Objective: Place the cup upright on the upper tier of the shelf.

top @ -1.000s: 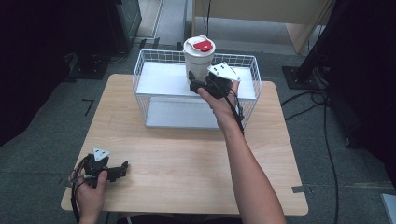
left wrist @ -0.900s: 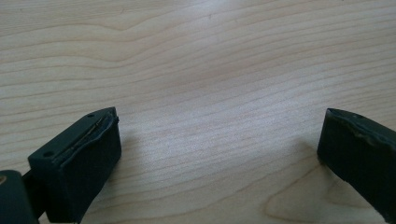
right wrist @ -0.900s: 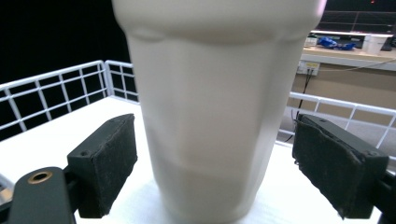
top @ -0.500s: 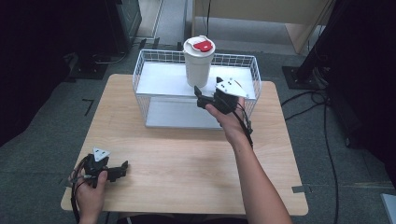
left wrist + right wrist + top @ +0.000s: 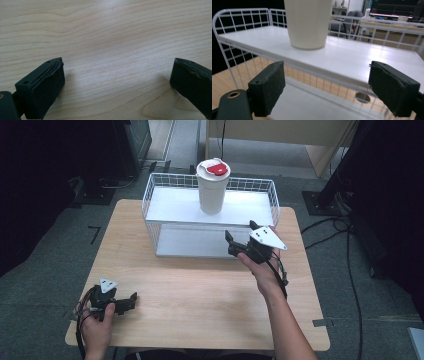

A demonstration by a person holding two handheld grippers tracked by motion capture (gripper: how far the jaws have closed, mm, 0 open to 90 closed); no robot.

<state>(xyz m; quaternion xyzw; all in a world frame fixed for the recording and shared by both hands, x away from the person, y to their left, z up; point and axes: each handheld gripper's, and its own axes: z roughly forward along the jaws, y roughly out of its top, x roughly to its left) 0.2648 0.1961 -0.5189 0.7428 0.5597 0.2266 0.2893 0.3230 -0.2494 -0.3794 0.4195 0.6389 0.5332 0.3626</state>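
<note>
Nearest, at the front left corner of the wooden table (image 5: 200, 295): left gripper (image 5: 131, 299), held low in the left hand (image 5: 95, 330), jaws spread wide with only bare wood grain between them in the left gripper view (image 5: 117, 75). Gripping nothing. Close to the table's front edge and left edge; cable trailing back off that corner.

Farther in, right of centre: right gripper (image 5: 240, 237), carried in the right hand (image 5: 262, 270) above the tabletop, just in front of the white wire rack (image 5: 150, 215). Jaws released and well apart in the right gripper view (image 5: 327, 90), holding nothing, aimed at the rack's front and level with the edge of its upper shelf (image 5: 362, 60). Thin wire grid of the front wall between the jaws and the lower tier.

Beyond that, on the upper shelf: cream cup (image 5: 212, 190) with a white and red lid (image 5: 214, 168), upright, a little left of the shelf's middle, apart from the wire rim all round. Well clear of both grippers.

Broad open wood across the middle and front of the table between the two hands. Rack set at the far edge, with strips of tabletop free on its left and right. Past the table: grey floor, cables (image 5: 350, 270) to the right, dark stands and a pale cabinet behind.
</note>
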